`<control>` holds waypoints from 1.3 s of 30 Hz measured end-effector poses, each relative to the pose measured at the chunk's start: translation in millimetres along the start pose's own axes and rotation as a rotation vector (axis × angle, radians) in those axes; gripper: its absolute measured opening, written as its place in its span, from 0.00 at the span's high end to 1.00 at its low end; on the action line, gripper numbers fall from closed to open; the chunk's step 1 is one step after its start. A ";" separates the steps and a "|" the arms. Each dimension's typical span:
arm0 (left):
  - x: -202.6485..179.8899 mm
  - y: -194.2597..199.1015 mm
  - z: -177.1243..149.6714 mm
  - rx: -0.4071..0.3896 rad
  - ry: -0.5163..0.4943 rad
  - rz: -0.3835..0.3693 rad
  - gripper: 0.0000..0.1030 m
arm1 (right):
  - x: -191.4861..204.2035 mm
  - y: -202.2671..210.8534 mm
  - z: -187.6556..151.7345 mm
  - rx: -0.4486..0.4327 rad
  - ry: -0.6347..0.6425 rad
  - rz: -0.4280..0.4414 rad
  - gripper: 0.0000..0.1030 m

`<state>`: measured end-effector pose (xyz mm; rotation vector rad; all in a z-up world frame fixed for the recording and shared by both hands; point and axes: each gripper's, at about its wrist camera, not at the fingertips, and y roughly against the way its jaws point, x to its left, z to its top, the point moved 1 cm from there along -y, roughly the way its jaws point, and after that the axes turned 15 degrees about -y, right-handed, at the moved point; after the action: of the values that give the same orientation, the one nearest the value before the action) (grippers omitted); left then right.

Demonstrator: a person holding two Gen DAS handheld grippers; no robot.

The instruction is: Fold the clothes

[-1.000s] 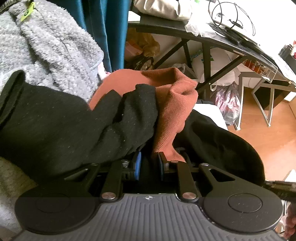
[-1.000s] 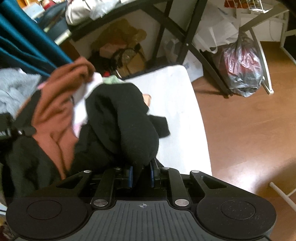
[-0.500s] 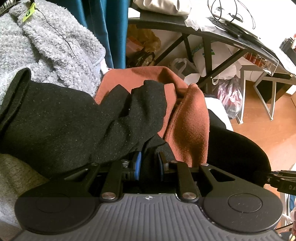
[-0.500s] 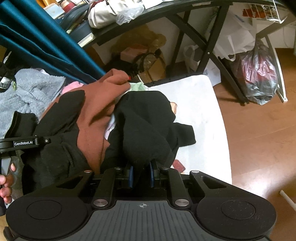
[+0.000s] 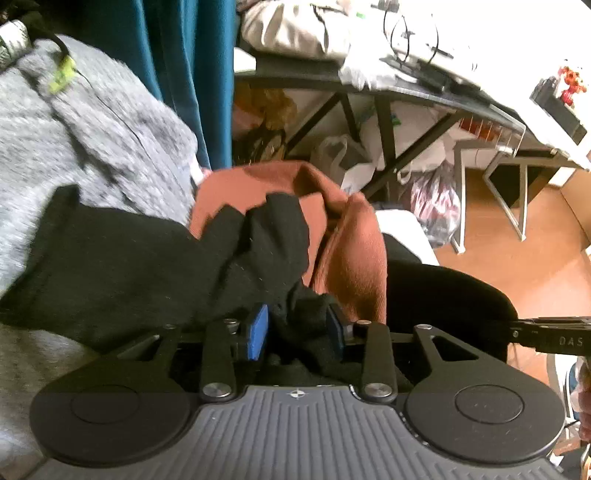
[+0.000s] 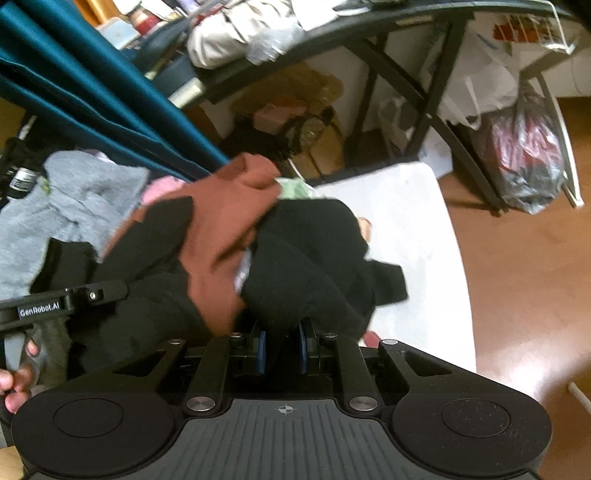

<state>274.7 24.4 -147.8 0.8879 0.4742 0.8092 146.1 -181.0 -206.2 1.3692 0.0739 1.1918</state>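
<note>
Stage of task: no finished fold is shown; the black garment [image 5: 140, 266] is held bunched and raised between both tools, so the work is judged to be in mid-handling; no neat stack of folded clothes is seen in either view.
Done so far: cannot be settled from these views; whether a fold has already been made in the black garment is not shown.
Left to do: by judgement, the black garment has yet to be laid flat and squared; the rust-brown garment [image 5: 351, 251] and the grey fleece [image 5: 92, 133] lie unfolded.
Left tool [image 5: 297, 328]: the blue pads stand somewhat apart, with a thick wad of black fabric gripped between them; the cloth is judged to be clamped.
Right tool [image 6: 282, 347]: the pads are drawn close together on a fold of the black garment [image 6: 306, 258]; it is clamped.
Place of garment: it hangs between the two tools, above a white surface [image 6: 417, 236], with one black corner trailing onto that surface.
Look of garment: black, soft, knit-like and lint-flecked; rumpled in rounded humps; a ribbed edge is seen at the far left in the left view.
Entanglement: the rust-brown garment is draped over the middle of the black one; it may be dragged along.
Surroundings: a teal curtain [image 6: 92, 99]; a black-framed worktop [image 6: 369, 33] behind; a wooden floor [image 6: 524, 280].
</note>
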 end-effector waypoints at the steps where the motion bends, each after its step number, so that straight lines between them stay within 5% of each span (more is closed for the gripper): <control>1: 2.0 5.2 0.5 -0.013 0.008 -0.006 0.63 | 4.1 3.1 1.9 -0.008 0.008 0.017 0.86; 10: 14.7 50.0 -0.6 -0.119 -0.012 -0.050 0.44 | 48.1 39.4 32.6 -0.108 0.057 0.149 0.86; 17: -1.5 68.2 3.0 -0.164 -0.088 -0.213 0.30 | 86.7 68.1 62.5 -0.174 0.071 0.240 0.87; 30: -70.3 35.0 6.4 -0.131 -0.328 -0.317 0.30 | 168.5 99.3 53.0 -0.151 0.199 0.408 0.87; 38: -68.7 7.8 15.3 -0.111 -0.271 -0.292 0.31 | 177.0 128.3 52.7 -0.186 0.205 0.458 0.87; 39: -68.6 6.3 16.7 -0.110 -0.274 -0.278 0.43 | 178.7 133.8 54.4 -0.196 0.206 0.473 0.87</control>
<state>240.7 -35.4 -130.4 0.7952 0.3000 0.4461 184.3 -130.7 14.7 1.1172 -0.2282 1.6856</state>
